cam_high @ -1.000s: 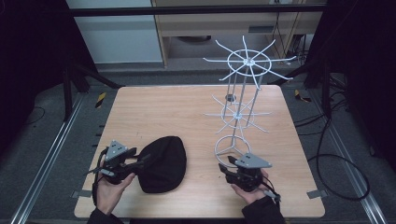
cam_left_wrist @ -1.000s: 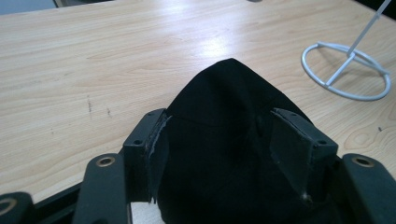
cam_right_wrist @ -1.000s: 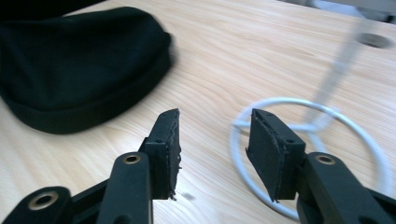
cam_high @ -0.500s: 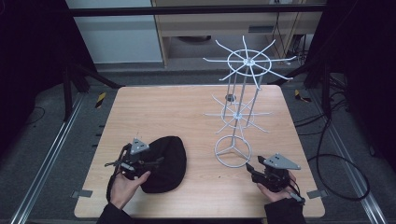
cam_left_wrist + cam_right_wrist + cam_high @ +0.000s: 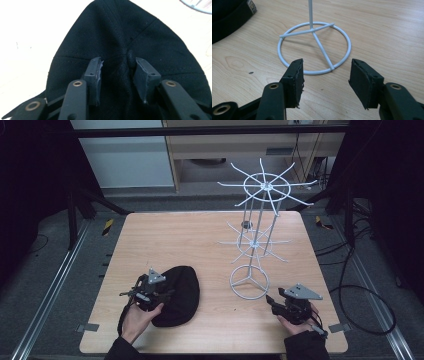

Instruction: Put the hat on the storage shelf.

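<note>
A black cap (image 5: 182, 287) lies on the wooden table (image 5: 165, 235) at the front left. My left gripper (image 5: 161, 295) rests on its crown. In the left gripper view its jaws have just been closing, and the pads (image 5: 93, 72) pinch a ridge of cap (image 5: 120, 32) fabric beside the top button. A white wire display stand (image 5: 251, 242) rises at the right of centre. My right gripper (image 5: 271, 300) sits low at the front right, pointing at the stand's ring base (image 5: 312, 30). It (image 5: 325, 75) is open with nothing between its pads.
The stand carries two tiers of spoke arms, the upper wheel (image 5: 266, 185) reaching out over the table's back right. A cable trails from each gripper. Table edges lie close behind both hands, with metal rails and dark floor beyond.
The left gripper moved right onto the cap and its jaws drew in on the crown. The right hand slid right, away from the stand's base.
</note>
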